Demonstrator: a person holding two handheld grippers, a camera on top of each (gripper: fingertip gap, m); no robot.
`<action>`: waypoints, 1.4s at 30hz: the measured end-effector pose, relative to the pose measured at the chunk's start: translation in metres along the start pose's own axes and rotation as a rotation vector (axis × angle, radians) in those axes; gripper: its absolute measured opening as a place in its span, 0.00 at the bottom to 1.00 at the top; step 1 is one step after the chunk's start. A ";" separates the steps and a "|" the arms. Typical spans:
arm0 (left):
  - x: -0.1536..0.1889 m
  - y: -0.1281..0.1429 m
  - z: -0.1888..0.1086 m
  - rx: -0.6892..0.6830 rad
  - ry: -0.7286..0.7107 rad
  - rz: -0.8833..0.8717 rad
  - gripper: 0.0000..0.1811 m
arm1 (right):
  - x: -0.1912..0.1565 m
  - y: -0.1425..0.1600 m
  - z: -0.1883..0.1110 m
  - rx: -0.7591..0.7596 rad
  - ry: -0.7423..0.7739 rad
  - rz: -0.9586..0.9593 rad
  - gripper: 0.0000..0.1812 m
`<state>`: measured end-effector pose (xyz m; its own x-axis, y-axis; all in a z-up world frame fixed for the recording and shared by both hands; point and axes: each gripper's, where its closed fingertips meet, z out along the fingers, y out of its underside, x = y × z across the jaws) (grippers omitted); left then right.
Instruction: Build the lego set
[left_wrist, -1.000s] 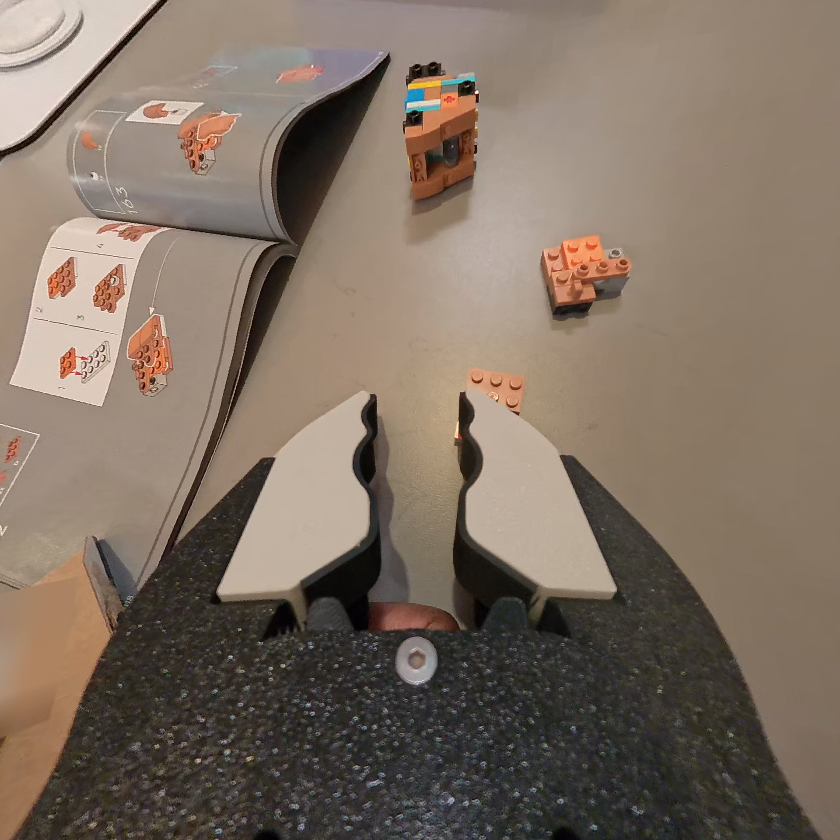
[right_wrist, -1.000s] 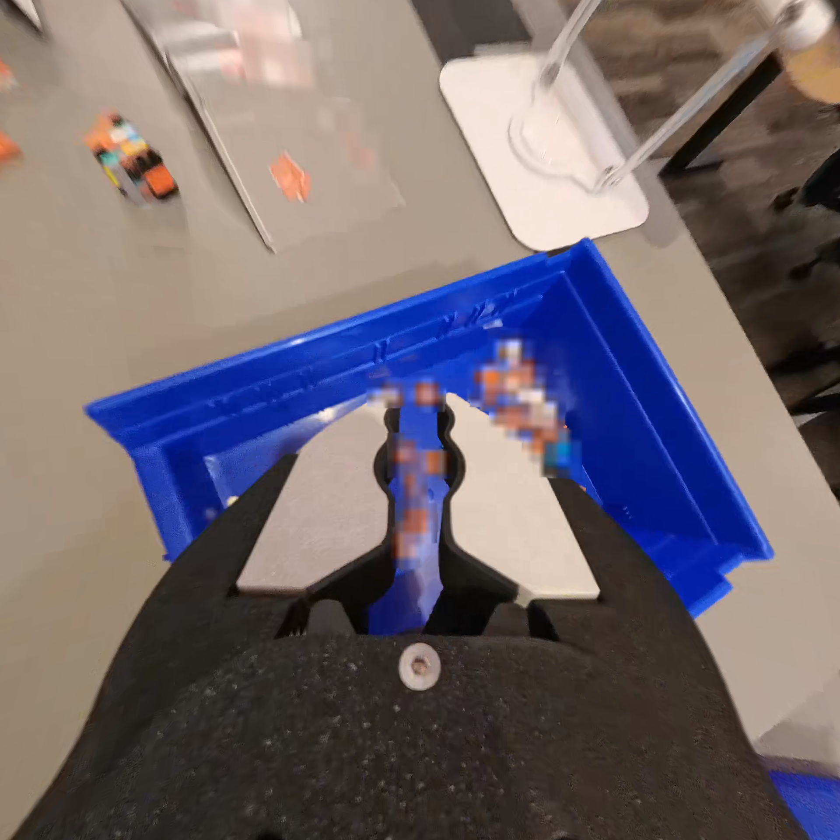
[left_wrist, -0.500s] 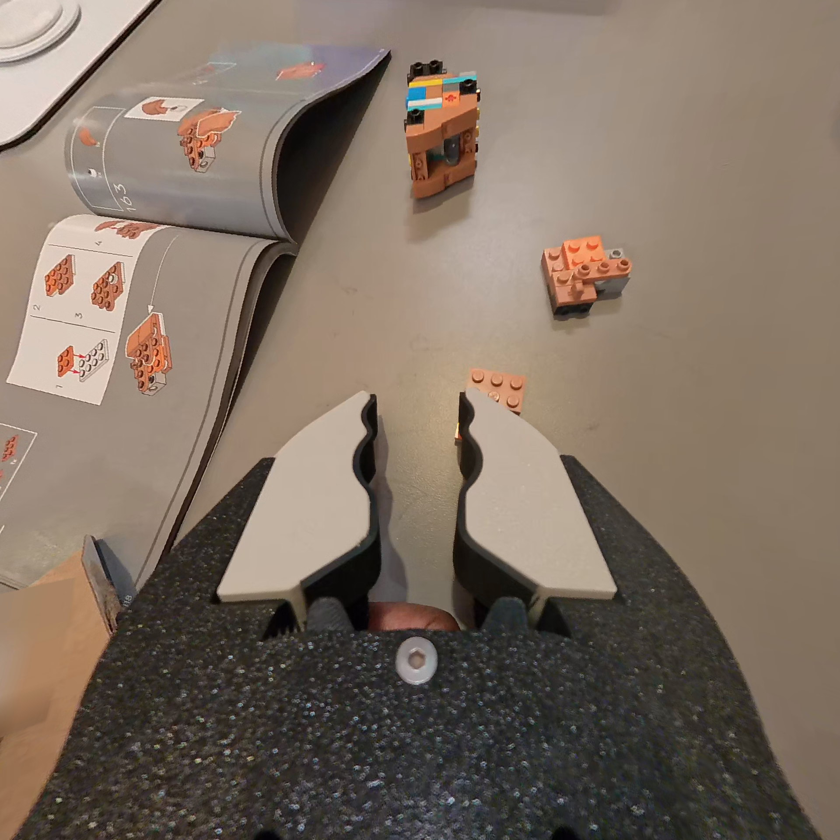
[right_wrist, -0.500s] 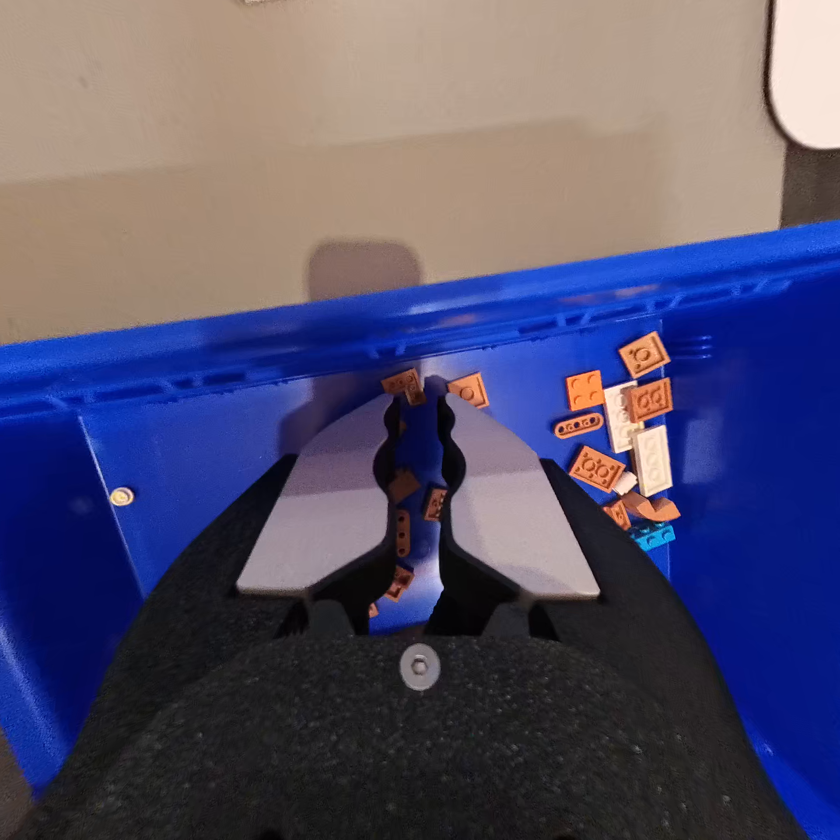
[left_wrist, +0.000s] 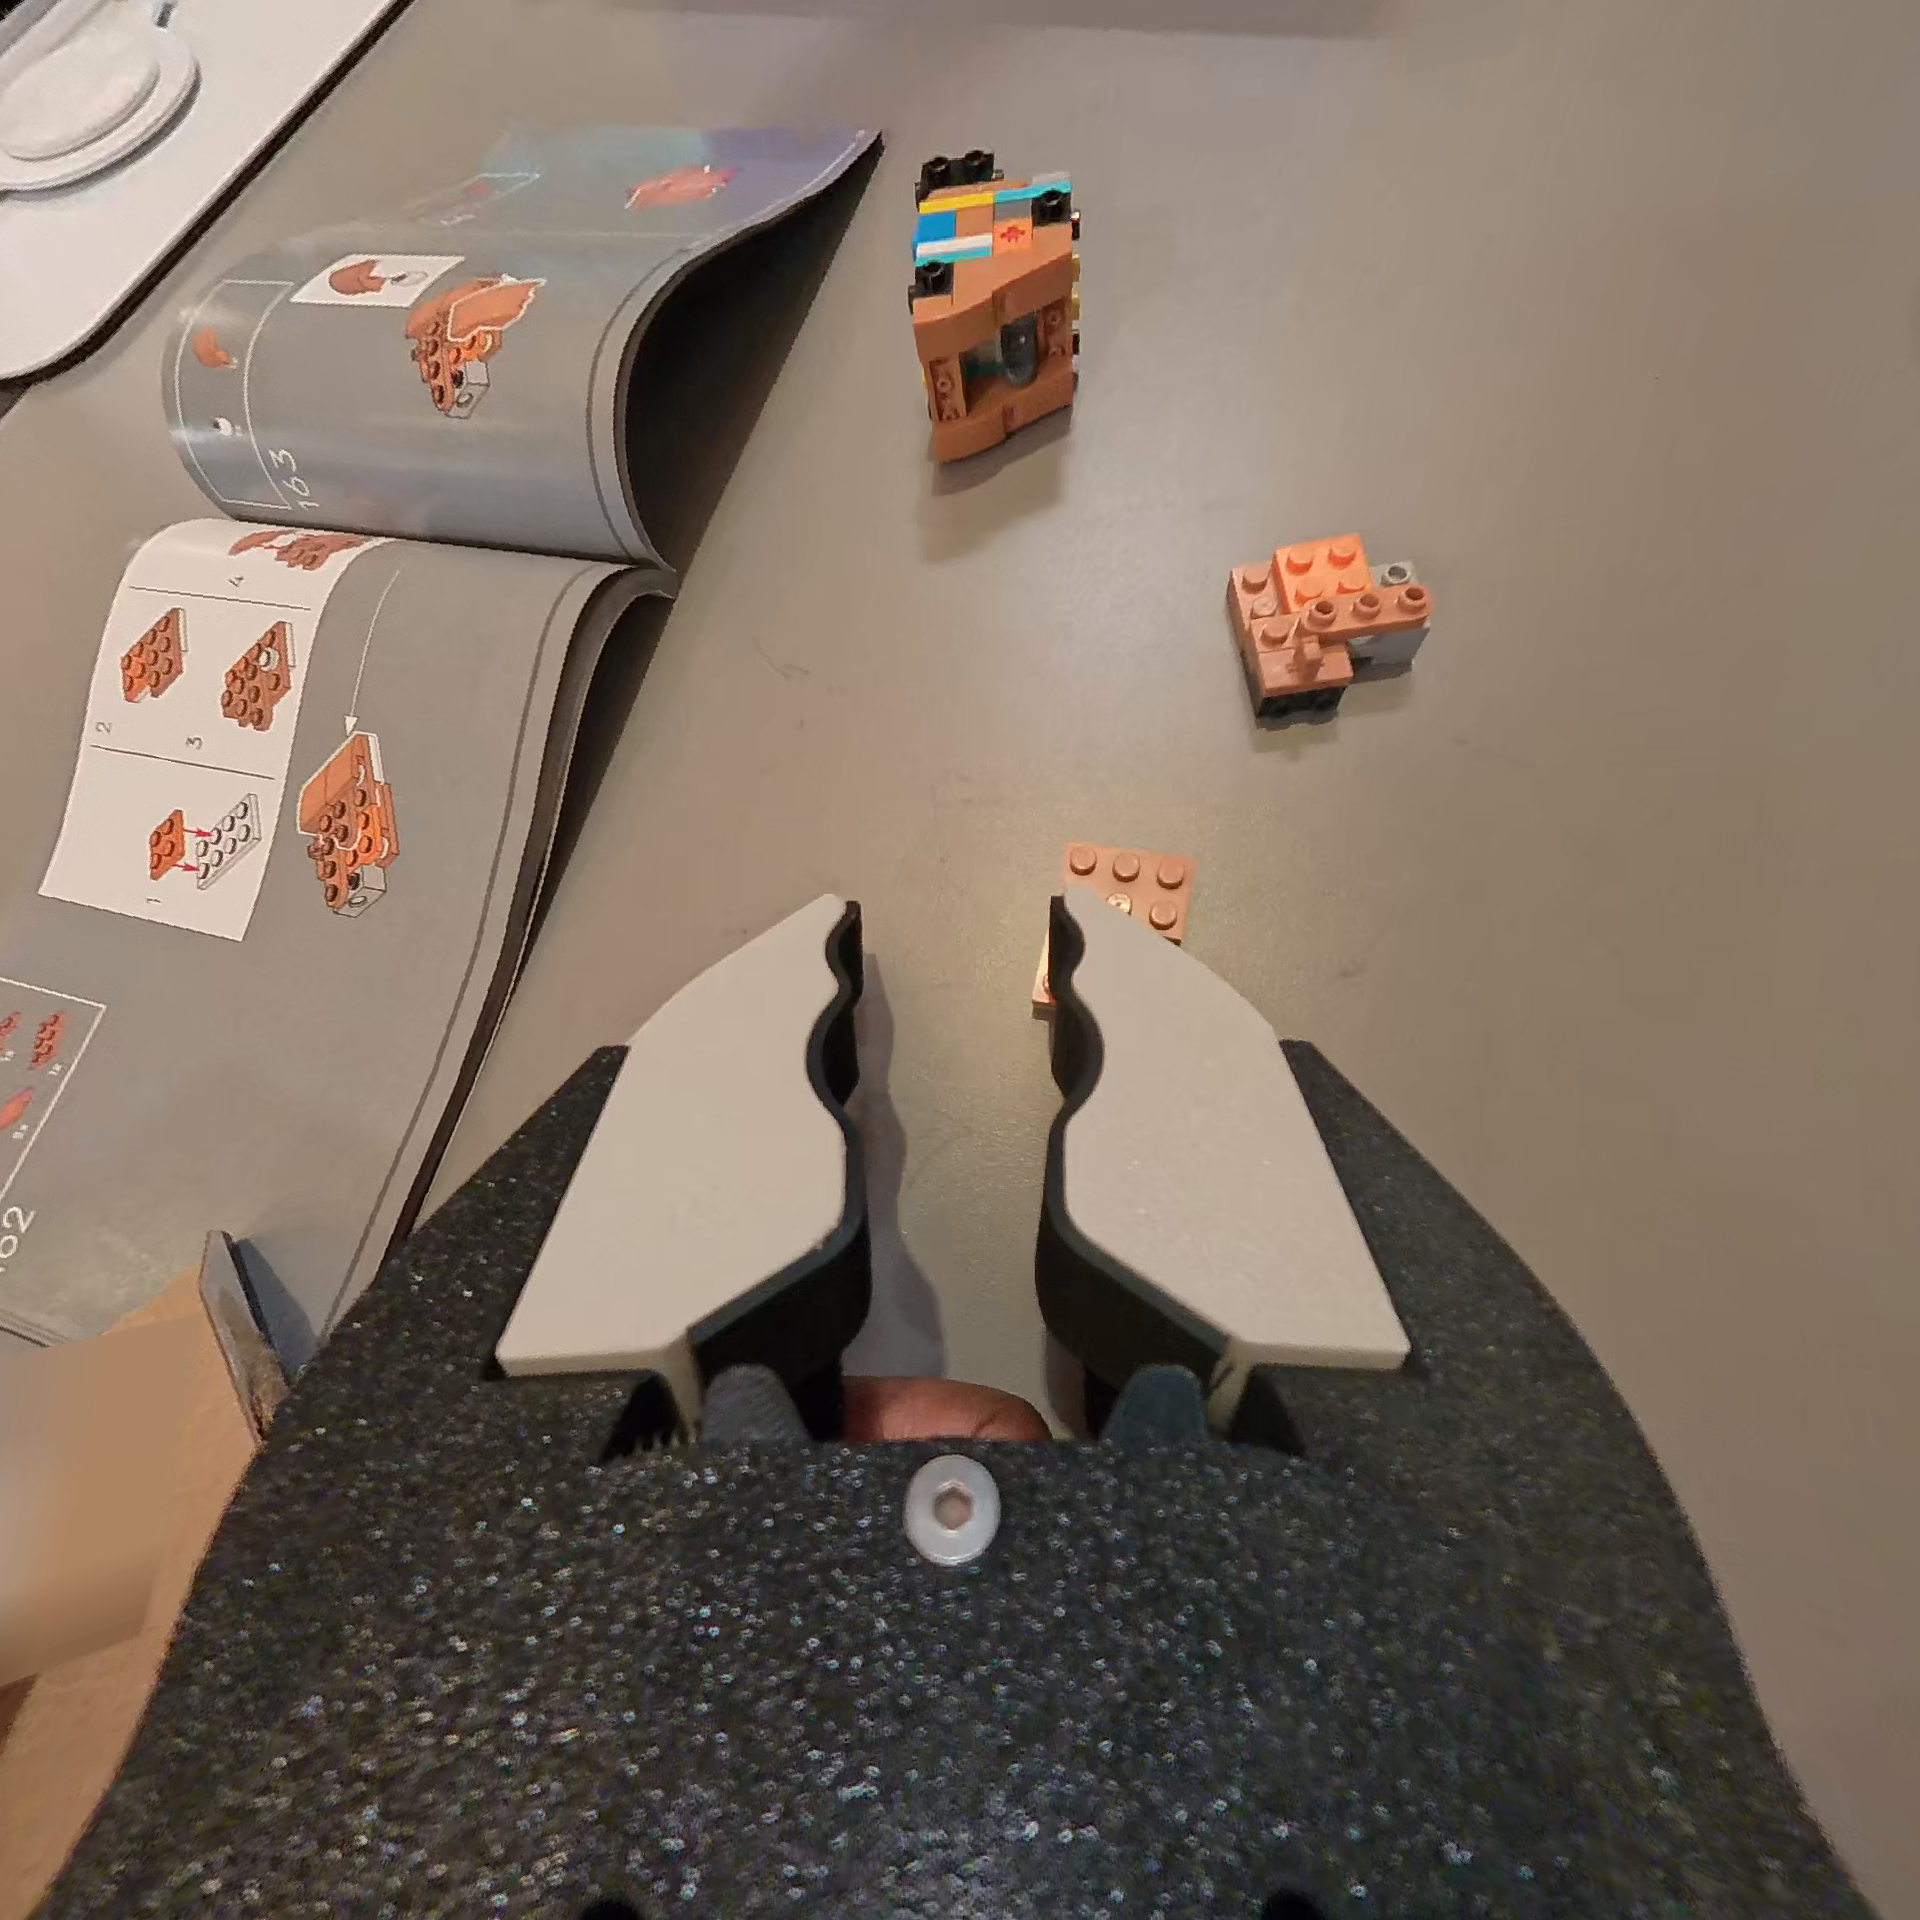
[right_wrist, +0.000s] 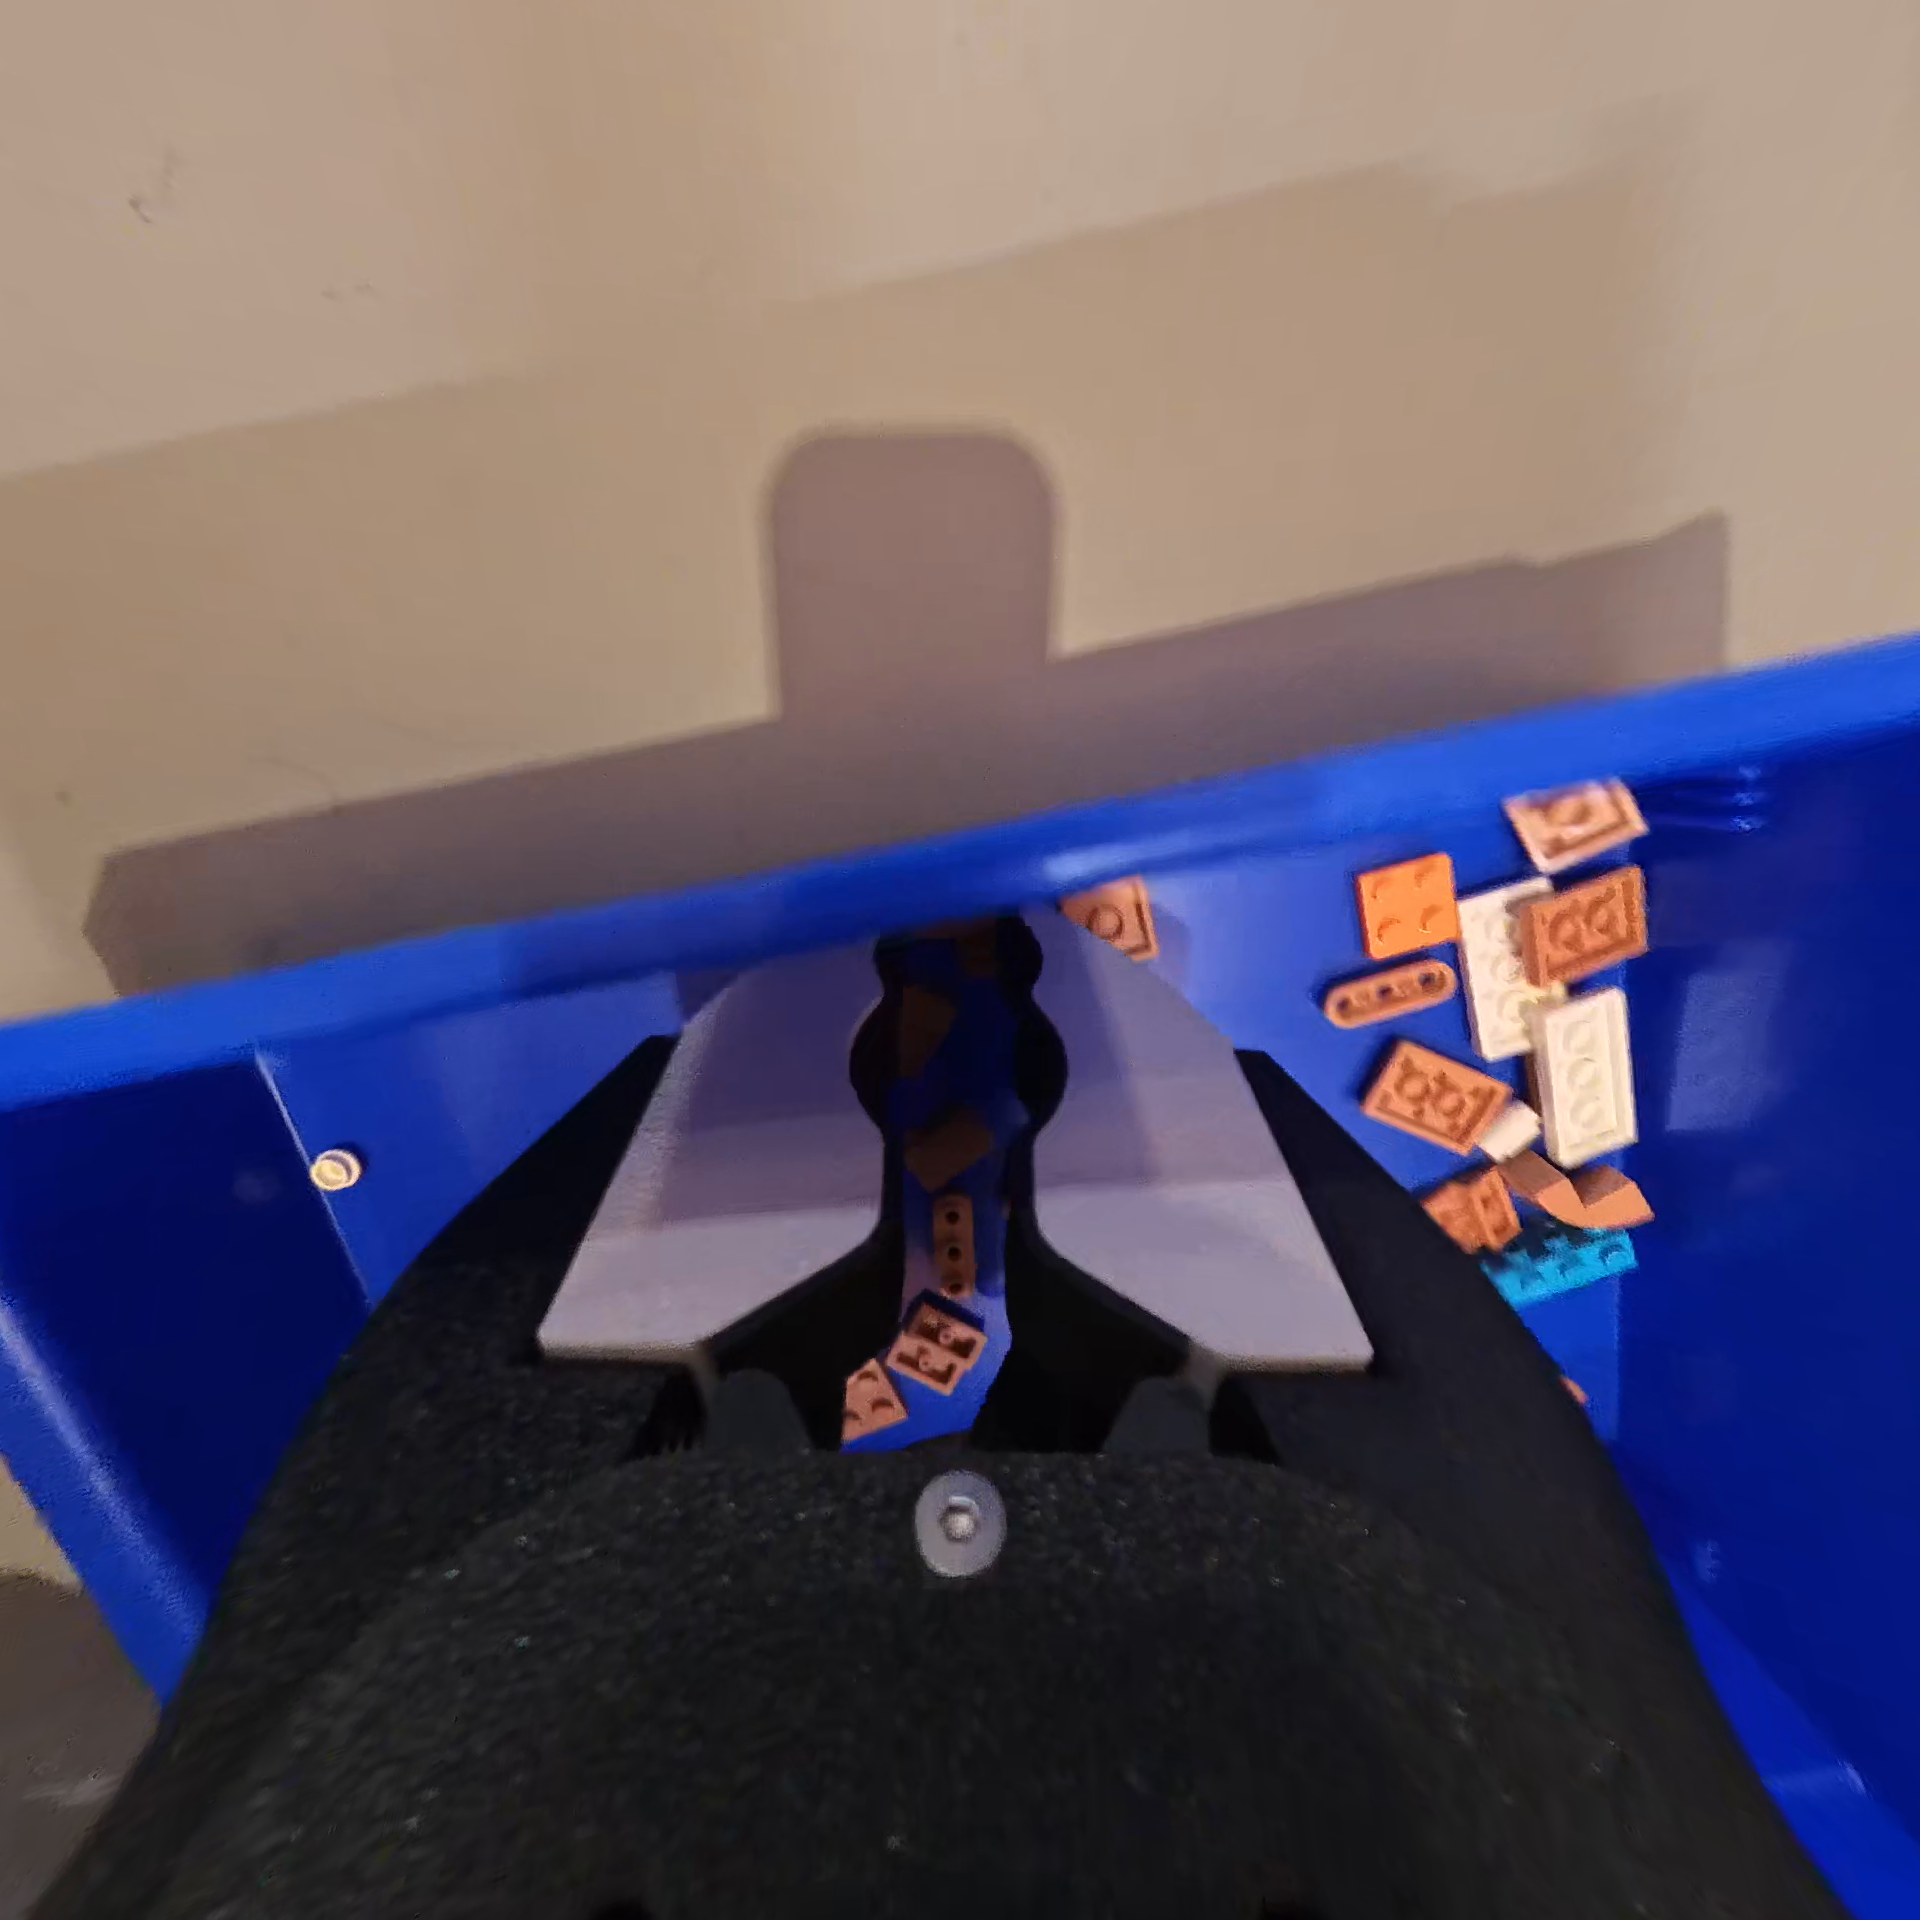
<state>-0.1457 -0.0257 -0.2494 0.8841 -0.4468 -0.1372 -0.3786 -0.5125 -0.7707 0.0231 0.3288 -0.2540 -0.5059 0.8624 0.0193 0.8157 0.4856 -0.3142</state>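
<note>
— Blue bin (right_wrist: 436, 1049) now fills our right-hand view; a second ago we were above it. Our right tool (right_wrist: 961, 940) has dipped in, jaws slightly apart, holding nothing, over the loose brown pieces (right_wrist: 940, 1340).

— So we are picking the next part. And the left tool (left_wrist: 956, 914)?

— Unmoved, open, empty, beside the brown plate (left_wrist: 1132, 883) on the bench (left_wrist: 1558, 312).

— Any writing?

— Only page and step numbers in the booklet (left_wrist: 343, 644); no brand shows.

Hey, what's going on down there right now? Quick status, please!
Left gripper open, empty, beside brown plate. Right gripper open, empty, inside blue bin over loose pieces. Nothing blocking.
</note>
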 end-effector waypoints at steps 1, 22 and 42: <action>0.000 0.000 0.000 0.003 -0.001 0.003 0.19 | 0.002 0.000 -0.008 0.008 0.020 0.011 0.09; 0.004 -0.052 -0.034 0.287 -0.160 0.110 0.18 | -0.139 -0.022 -0.263 0.900 0.497 0.268 0.09; 0.041 -0.073 -0.027 0.373 -0.114 0.165 0.17 | -0.122 0.003 -0.161 1.282 0.655 0.597 0.09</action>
<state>-0.0895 -0.0264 -0.1818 0.8523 -0.4061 -0.3297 -0.4114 -0.1312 -0.9020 0.1322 0.2475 -0.1047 0.2774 0.9543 -0.1112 -0.1022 -0.0858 -0.9911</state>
